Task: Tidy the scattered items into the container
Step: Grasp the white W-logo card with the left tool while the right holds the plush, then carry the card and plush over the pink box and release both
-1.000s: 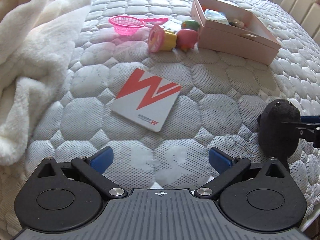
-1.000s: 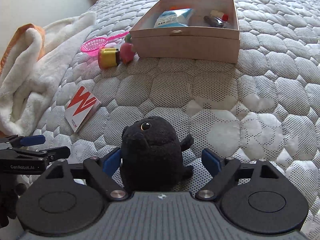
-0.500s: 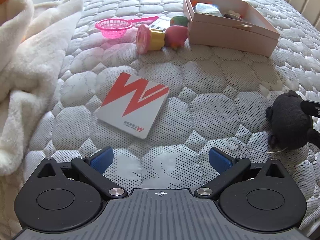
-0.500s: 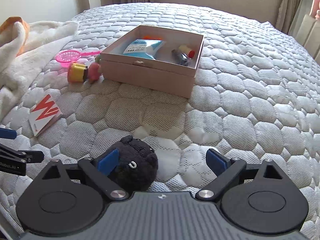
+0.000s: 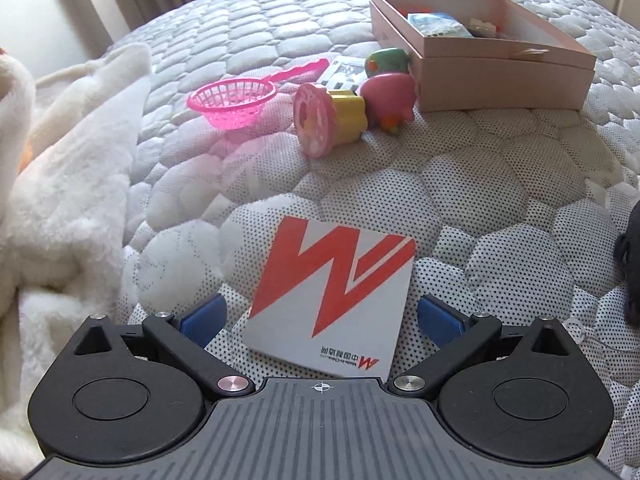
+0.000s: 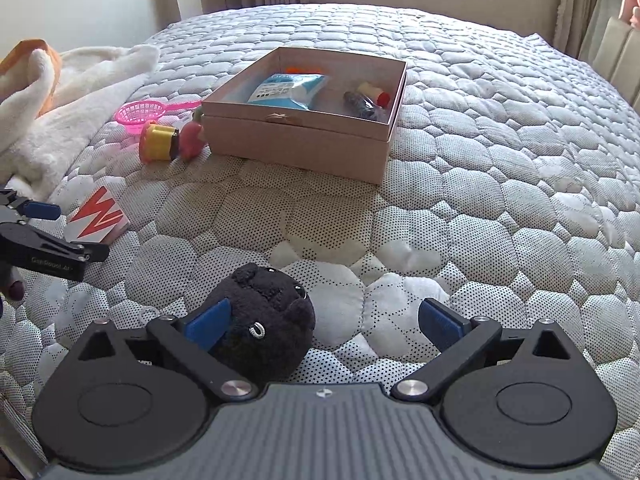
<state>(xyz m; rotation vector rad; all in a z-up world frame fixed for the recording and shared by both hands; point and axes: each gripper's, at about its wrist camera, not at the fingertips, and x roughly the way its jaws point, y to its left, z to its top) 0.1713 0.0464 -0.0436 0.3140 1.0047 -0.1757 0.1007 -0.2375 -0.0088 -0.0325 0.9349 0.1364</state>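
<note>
Mattress (image 5: pixel 480 184): left claw (image 5: pixel 320 316) wide around card (image 5: pixel 332 288)

A flat white square card with a red zigzag logo (image 5: pixel 332 288) and a round black plush toy (image 6: pixel 264 328) lie on the mattress, well short of the open pale pink cardboard box (image 6: pixel 304 140), where toys cluster.

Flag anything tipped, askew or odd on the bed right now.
The yellow cup with the pink flower lid lies on its side by the box. The black plush is toppled, sitting off-centre against one pad of the open right tongs. The card lies skewed between the open left tongs. No spills or damage show.
</note>
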